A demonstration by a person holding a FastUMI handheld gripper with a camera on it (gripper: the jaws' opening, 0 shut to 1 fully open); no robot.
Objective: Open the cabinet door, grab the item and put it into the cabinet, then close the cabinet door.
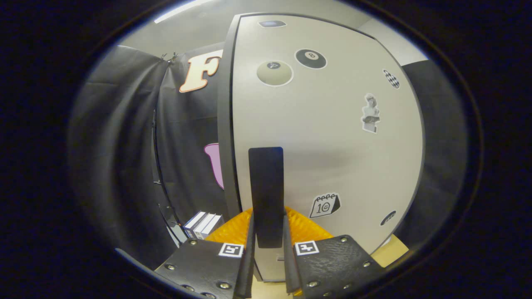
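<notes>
The gripper is narrowed onto the dark vertical handle of the cabinet door; both fingers appear to press its lower end from either side. The door, dotted with stickers, looks shut or nearly so, its left edge lying along the dark frame. So the opening step seems in hand, and the next move would be a steady pull, swinging with the hinge. Beyond, by the cabinet's lower left corner, stand some boxes; whether these are the item is unclear.
</notes>
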